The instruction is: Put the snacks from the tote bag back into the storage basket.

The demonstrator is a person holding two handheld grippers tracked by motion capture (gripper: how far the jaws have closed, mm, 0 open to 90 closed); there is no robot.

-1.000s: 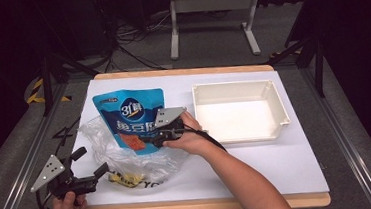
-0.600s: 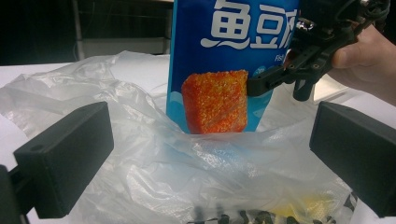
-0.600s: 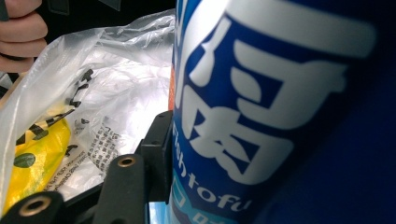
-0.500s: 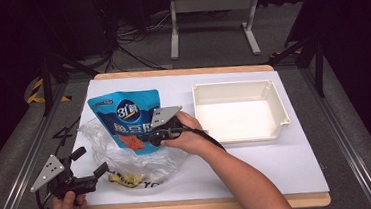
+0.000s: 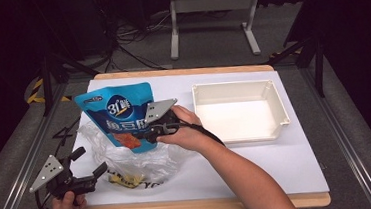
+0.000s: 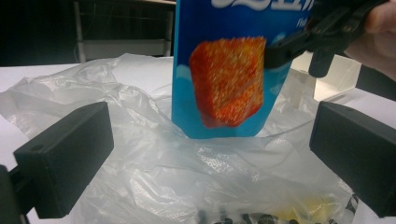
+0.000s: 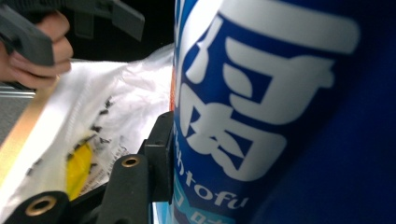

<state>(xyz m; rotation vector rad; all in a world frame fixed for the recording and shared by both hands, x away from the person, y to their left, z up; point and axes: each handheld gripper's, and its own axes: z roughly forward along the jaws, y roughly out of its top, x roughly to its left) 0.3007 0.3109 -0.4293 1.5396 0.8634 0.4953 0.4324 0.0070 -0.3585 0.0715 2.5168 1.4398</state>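
My right claw [image 5: 143, 136] pinches the blue foil snack pouch [image 5: 119, 114] upright, just above the crumpled clear plastic bag [image 5: 127, 159]; my left claw [image 5: 91, 174], open and empty, waits beside the bag.

White-topped table [image 5: 279, 172] with wood edging. Clear plastic bag [image 5: 143, 160] crumpled on its left half, toward the near edge. Empty white tray [image 5: 280, 108] on the right half, nearer the far edge. The two lie well apart.
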